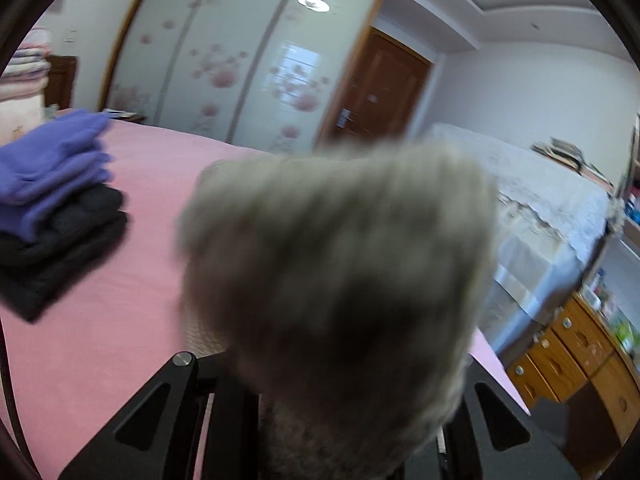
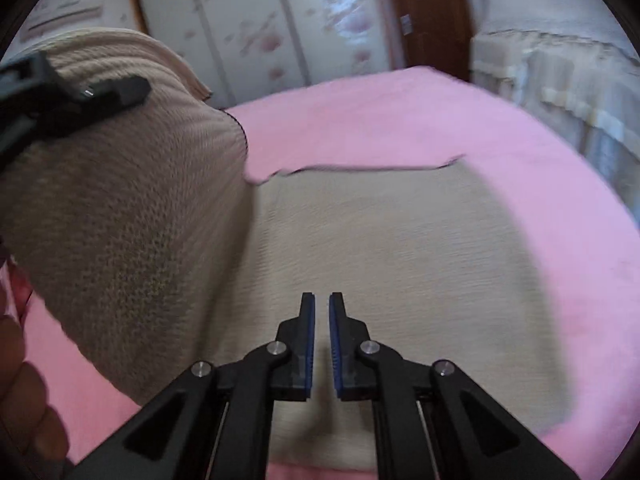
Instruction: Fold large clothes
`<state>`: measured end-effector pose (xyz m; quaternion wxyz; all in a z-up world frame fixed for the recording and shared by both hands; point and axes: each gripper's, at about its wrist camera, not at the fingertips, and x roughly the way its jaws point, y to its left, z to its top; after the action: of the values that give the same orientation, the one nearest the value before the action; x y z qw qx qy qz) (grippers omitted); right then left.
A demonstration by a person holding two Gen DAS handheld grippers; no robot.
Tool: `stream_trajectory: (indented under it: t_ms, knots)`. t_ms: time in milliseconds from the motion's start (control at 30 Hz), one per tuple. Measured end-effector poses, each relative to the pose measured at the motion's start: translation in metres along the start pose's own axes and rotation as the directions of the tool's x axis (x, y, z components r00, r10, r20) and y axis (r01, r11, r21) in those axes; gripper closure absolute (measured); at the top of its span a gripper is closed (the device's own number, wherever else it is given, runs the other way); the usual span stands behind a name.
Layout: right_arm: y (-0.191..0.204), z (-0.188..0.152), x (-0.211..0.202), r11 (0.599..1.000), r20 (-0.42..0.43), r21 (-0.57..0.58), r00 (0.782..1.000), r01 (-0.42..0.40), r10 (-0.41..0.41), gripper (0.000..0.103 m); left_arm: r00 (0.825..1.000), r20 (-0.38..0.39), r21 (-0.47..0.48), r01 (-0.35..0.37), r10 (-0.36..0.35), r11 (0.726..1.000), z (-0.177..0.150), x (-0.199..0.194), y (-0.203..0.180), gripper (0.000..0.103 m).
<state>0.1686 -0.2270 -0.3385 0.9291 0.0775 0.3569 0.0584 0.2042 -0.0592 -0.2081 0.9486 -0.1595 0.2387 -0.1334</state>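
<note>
A beige knit sweater (image 2: pixel 400 260) lies spread on the pink bed (image 2: pixel 400 120). Its left part (image 2: pixel 120 200) is lifted and hangs as a flap. My left gripper (image 2: pixel 132 92) is shut on the top edge of that flap, at the upper left of the right wrist view. In the left wrist view the held cloth (image 1: pixel 340 248) is blurred, fills the middle and hides the fingers. My right gripper (image 2: pixel 321 304) is shut with nothing between its blue pads. It hovers over the flat part of the sweater near its front edge.
A folded purple garment (image 1: pixel 52 168) sits on a folded black one (image 1: pixel 60 252) at the bed's left side. Beyond the bed are a flowered wardrobe (image 1: pixel 240 60), a wooden door (image 1: pixel 380 88), lace-covered furniture (image 1: pixel 540 200) and wooden drawers (image 1: pixel 580 360). A hand (image 2: pixel 24 400) shows at lower left.
</note>
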Motion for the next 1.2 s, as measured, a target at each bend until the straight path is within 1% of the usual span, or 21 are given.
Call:
stream_trajectory:
  t_ms: [133,200,267,333,367,433,500,533,567,600,667,733,767,800,833,867,967,1033,1100,1133,1200]
  knots:
    - [-0.050,-0.010,-0.019,0.993,0.005,0.033,0.993,0.116,-0.116,0.096,0.994,-0.097,0.067,0.056,-0.050,0.996,-0.029,0.041,-0.044,0.085]
    - [-0.072,-0.019,-0.022,0.987,-0.020,0.051,0.988,0.154,-0.153,0.096,0.983,-0.179,0.136,0.058,-0.033,0.989,-0.055,0.063,-0.062,0.085]
    - [-0.091,-0.028,-0.024,0.982,-0.050,0.077,0.985,0.171,-0.168,0.096,0.965,-0.261,0.228,0.032,0.029,0.973,-0.084,0.081,-0.072,0.084]
    - [-0.102,-0.035,-0.029,0.980,-0.062,0.091,0.983,0.179,-0.174,0.096,0.957,-0.285,0.283,0.024,0.060,0.959,-0.102,0.087,-0.074,0.082]
    - [-0.105,-0.038,-0.029,0.979,-0.064,0.098,0.983,0.176,-0.171,0.096,0.956,-0.283,0.318,0.019,0.076,0.948,-0.110,0.089,-0.075,0.081]
    - [-0.106,-0.043,-0.028,0.980,-0.065,0.107,0.984,0.169,-0.163,0.096,0.960,-0.271,0.332,0.024,0.071,0.943,-0.111,0.086,-0.075,0.080]
    - [-0.105,-0.043,-0.030,0.980,-0.064,0.112,0.985,0.166,-0.160,0.096,0.958,-0.282,0.311,0.038,0.054,0.950,-0.108,0.084,-0.073,0.075]
    - [-0.104,-0.041,-0.028,0.979,-0.066,0.116,0.985,0.165,-0.158,0.096,0.955,-0.293,0.292,0.055,0.034,0.955,-0.107,0.082,-0.072,0.062]
    - [-0.103,-0.039,-0.029,0.978,-0.066,0.129,0.986,0.162,-0.155,0.096,0.948,-0.317,0.247,0.098,-0.015,0.964,-0.102,0.078,-0.068,0.053]
    - [-0.103,-0.037,-0.030,0.978,-0.067,0.140,0.987,0.155,-0.147,0.095,0.945,-0.323,0.220,0.120,-0.044,0.968,-0.100,0.070,-0.061,0.038]
    - [-0.110,-0.028,-0.031,0.976,-0.071,0.174,0.990,0.133,-0.122,0.095,0.942,-0.322,0.176,0.159,-0.096,0.971,-0.096,0.051,-0.057,0.031]
    - [-0.114,-0.021,-0.040,0.973,-0.058,0.208,0.995,0.096,-0.086,0.092,0.936,-0.326,0.145,0.185,-0.130,0.972,-0.092,0.033,-0.055,0.028]
    - [-0.114,-0.018,-0.045,0.972,-0.051,0.217,0.996,0.086,-0.077,0.084,0.934,-0.321,0.111,0.203,-0.158,0.973,-0.088,0.018,-0.050,0.028]
    - [-0.114,-0.014,-0.051,0.971,-0.041,0.229,0.997,0.074,-0.066,0.071,0.932,-0.314,0.080,0.218,-0.183,0.973,-0.084,0.007,-0.045,0.027]
    - [-0.114,-0.009,-0.058,0.969,-0.027,0.243,0.998,0.054,-0.050,0.066,0.933,-0.290,0.034,0.234,-0.215,0.972,-0.079,-0.009,-0.036,0.025]
    - [-0.115,-0.004,-0.064,0.966,-0.011,0.257,1.000,0.031,-0.029,0.058,0.938,-0.261,-0.004,0.236,-0.229,0.972,-0.072,-0.024,-0.029,0.018]
    - [-0.112,0.013,-0.081,0.956,0.016,0.289,0.999,-0.038,0.034,0.053,0.961,-0.173,-0.094,0.200,-0.214,0.975,-0.055,-0.054,-0.005,0.014]
    - [-0.108,0.022,-0.086,0.952,0.023,0.298,0.997,-0.072,0.068,0.047,0.973,-0.148,-0.142,0.155,-0.176,0.978,-0.049,-0.065,0.015,0.012]
    - [-0.101,0.032,-0.084,0.948,0.012,0.298,0.993,-0.112,0.114,0.040,0.982,-0.163,-0.144,0.069,-0.092,0.987,-0.047,-0.062,0.031,0.012]
    - [-0.098,0.038,-0.076,0.949,-0.014,0.290,0.990,-0.128,0.137,0.039,0.982,-0.182,-0.136,0.023,-0.048,0.990,-0.048,-0.058,0.037,0.012]
    - [-0.091,0.044,-0.060,0.959,-0.067,0.257,0.988,-0.121,0.142,0.039,0.972,-0.234,-0.109,-0.058,0.031,0.992,-0.050,-0.039,0.045,0.012]
